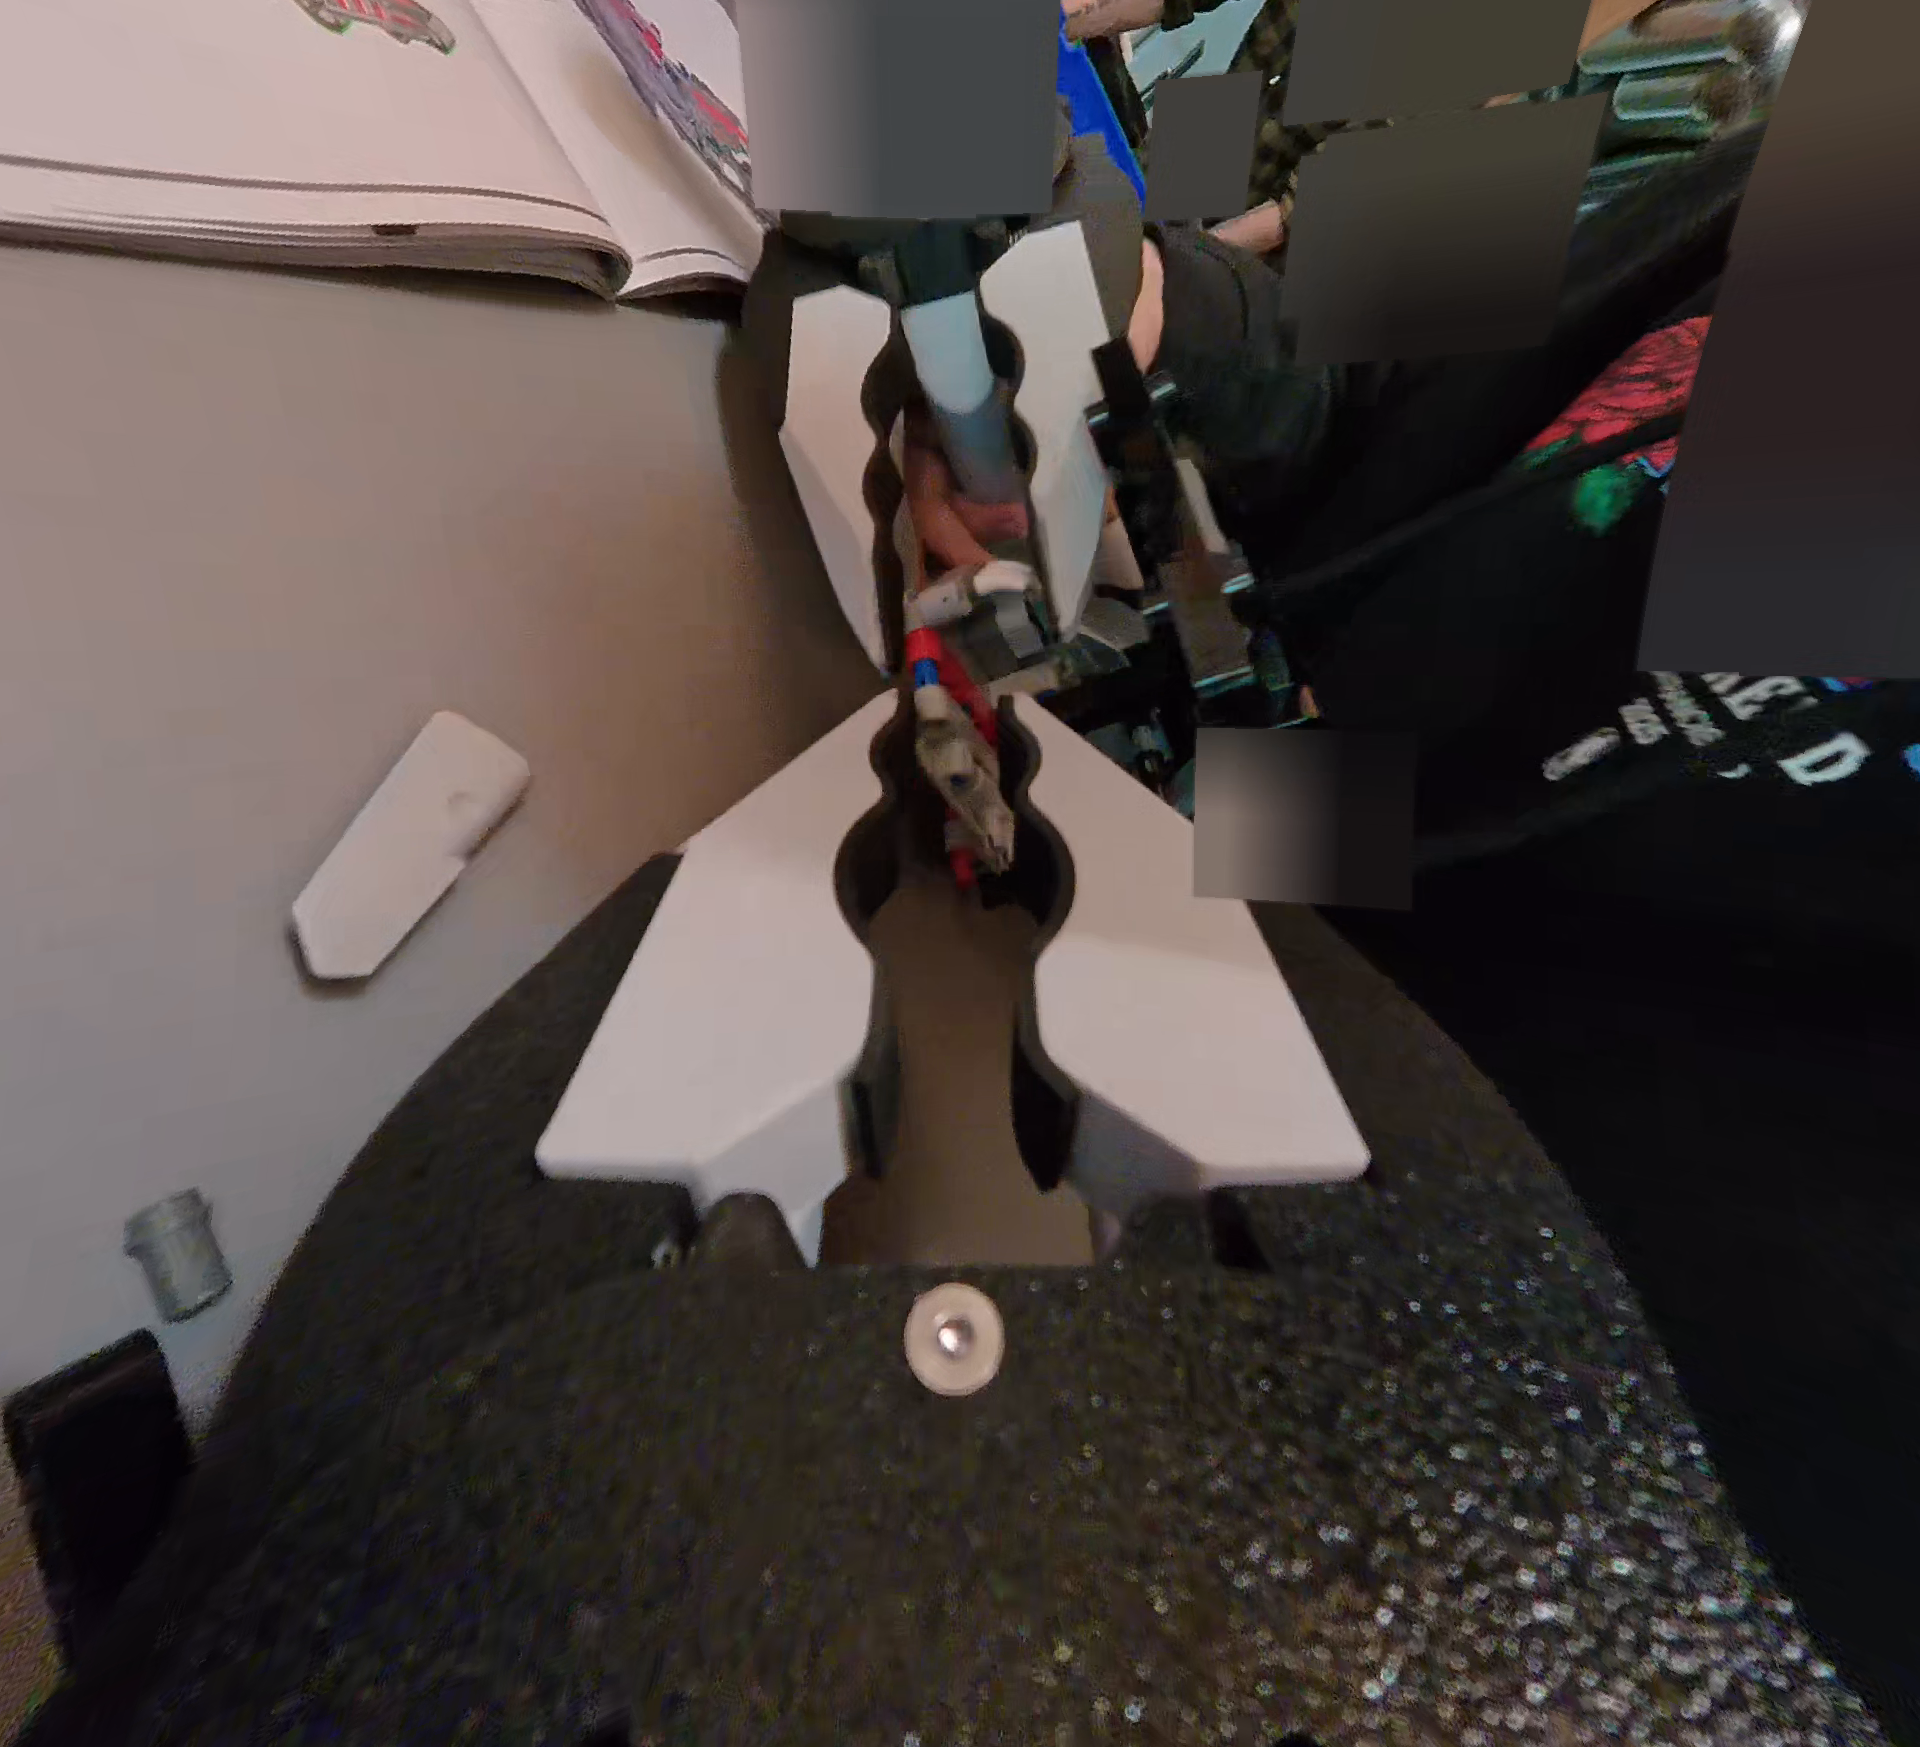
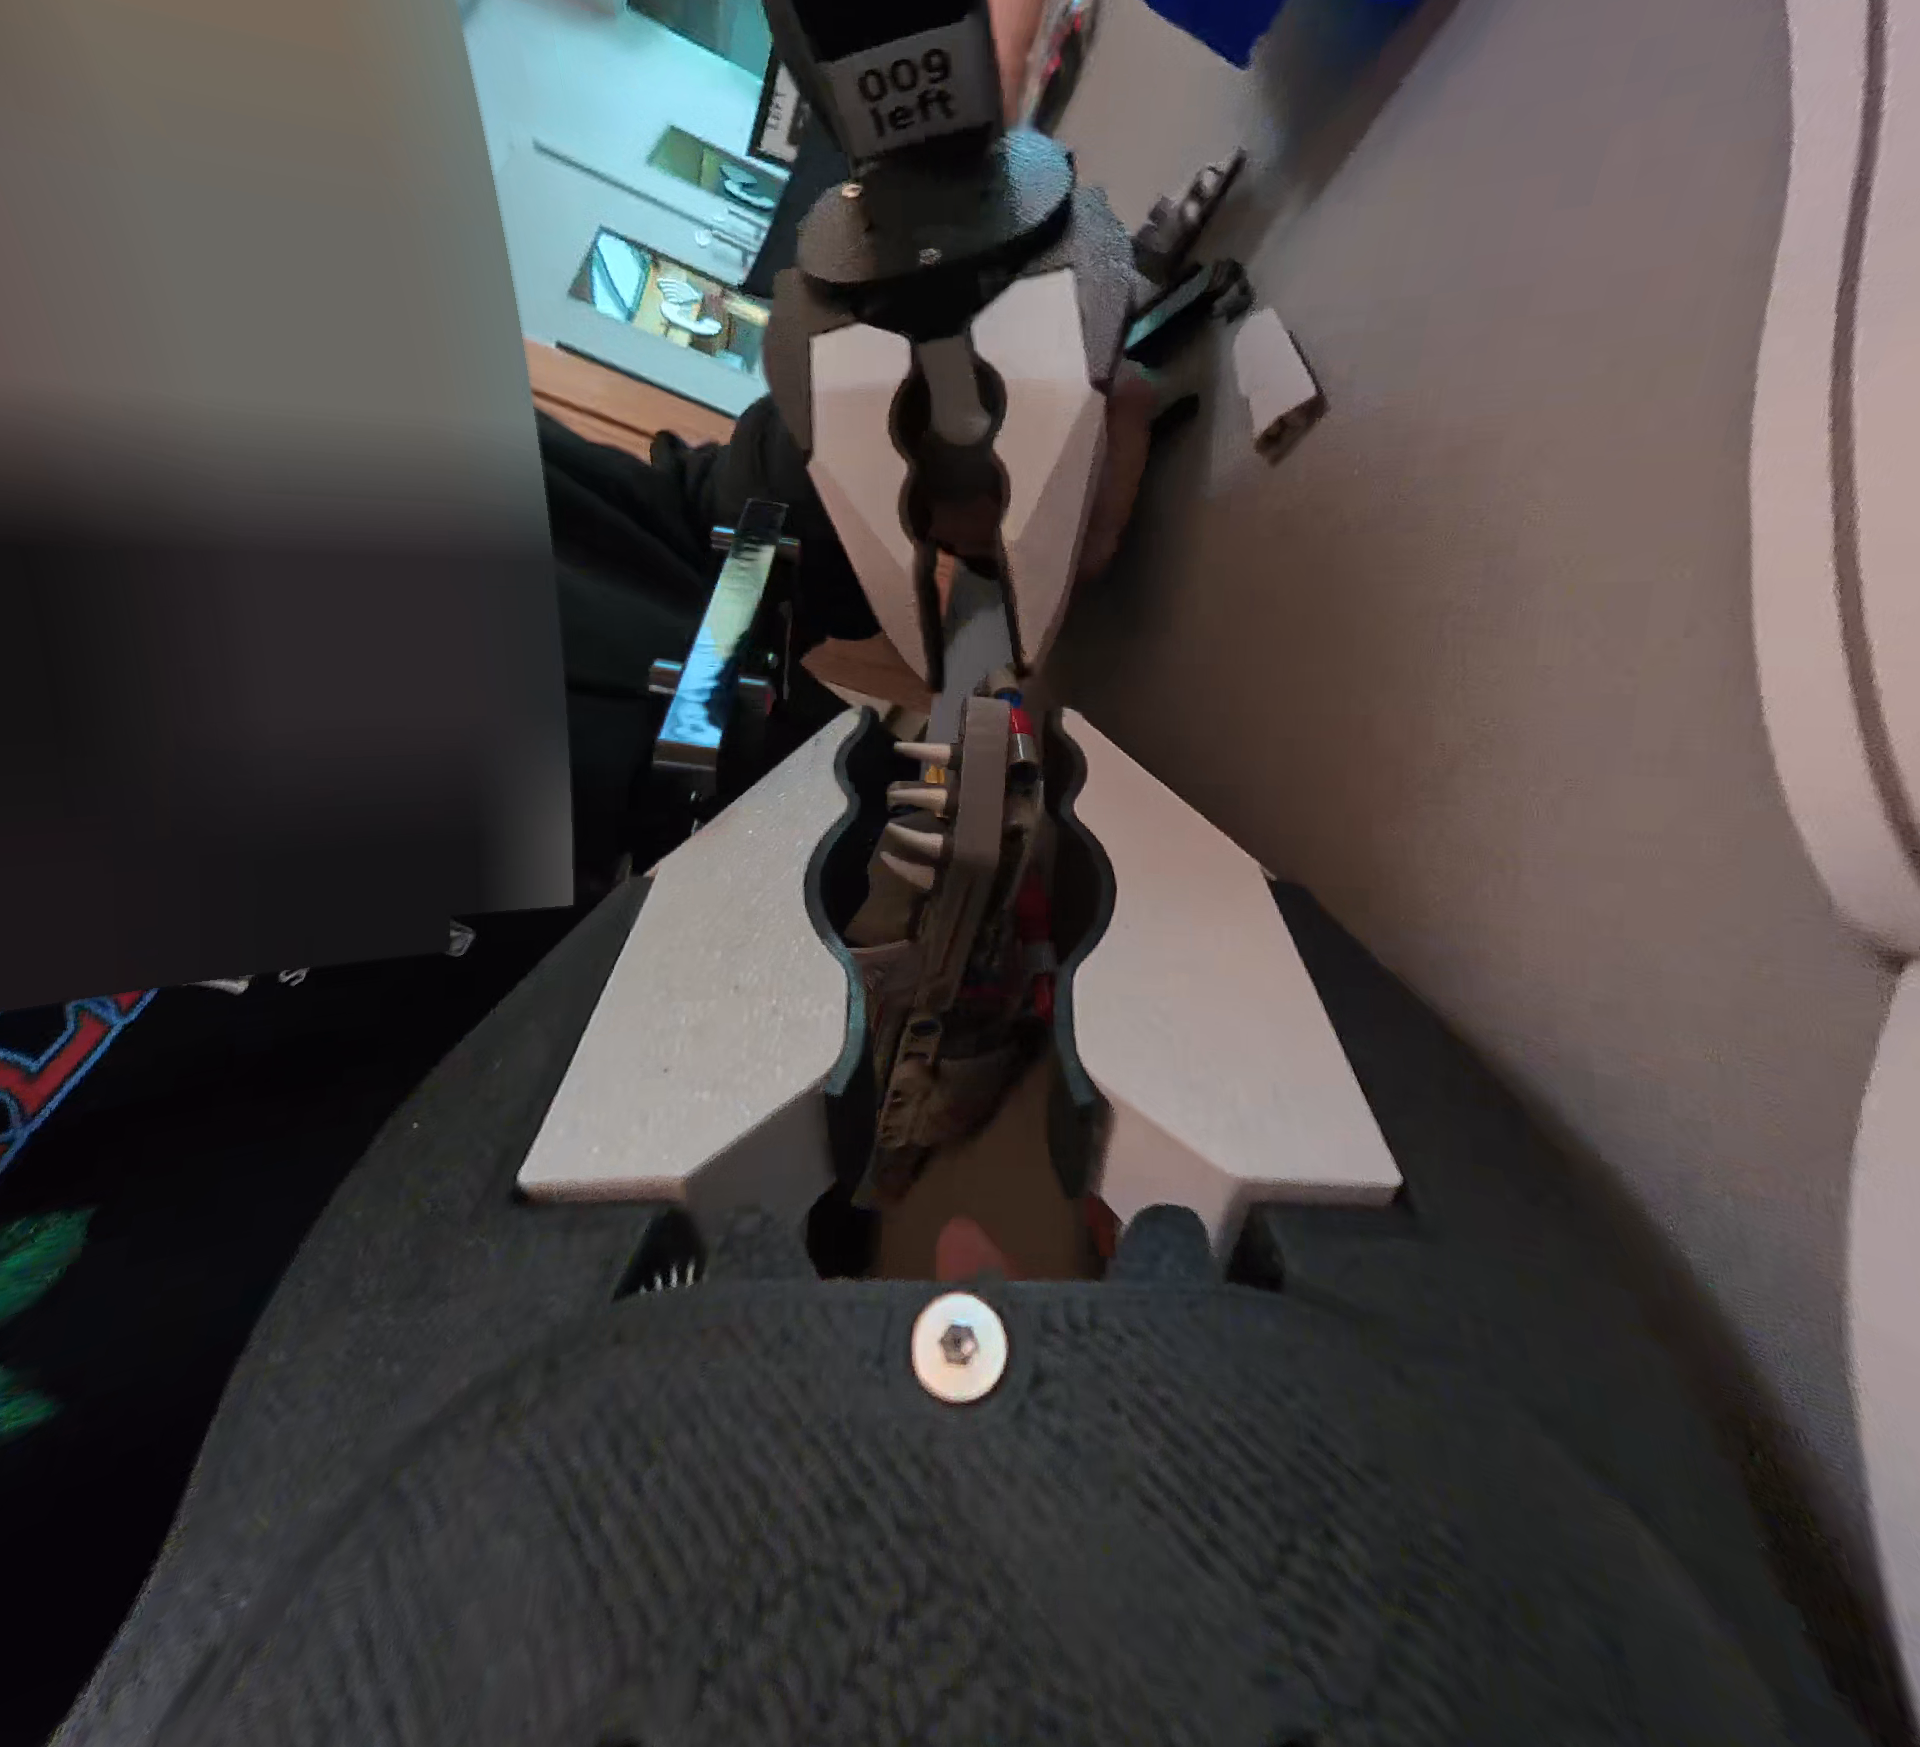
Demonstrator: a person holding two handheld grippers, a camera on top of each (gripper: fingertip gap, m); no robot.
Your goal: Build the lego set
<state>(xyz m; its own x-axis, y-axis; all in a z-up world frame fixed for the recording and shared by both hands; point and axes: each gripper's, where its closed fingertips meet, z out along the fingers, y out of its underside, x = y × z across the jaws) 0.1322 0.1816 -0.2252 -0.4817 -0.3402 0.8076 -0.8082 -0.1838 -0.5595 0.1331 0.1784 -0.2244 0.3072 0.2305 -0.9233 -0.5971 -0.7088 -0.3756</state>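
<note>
An indoor workroom: grey table [image 1: 312, 554], open instruction booklet [image 1: 312, 87] far left, wall-mounted framed pictures [image 2: 665, 295] beyond.

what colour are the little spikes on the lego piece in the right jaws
Cream-white spikes, sticking out from the grey lego piece; clearest in the right wrist view.

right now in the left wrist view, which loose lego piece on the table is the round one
The small grey cylinder piece near the lower left edge. The other loose piece, the flat white plate, is long and flat, lying farther up the table.

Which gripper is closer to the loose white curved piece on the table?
Left. The white curved piece lies just beside the left gripper; the right gripper faces it from farther off.
</note>
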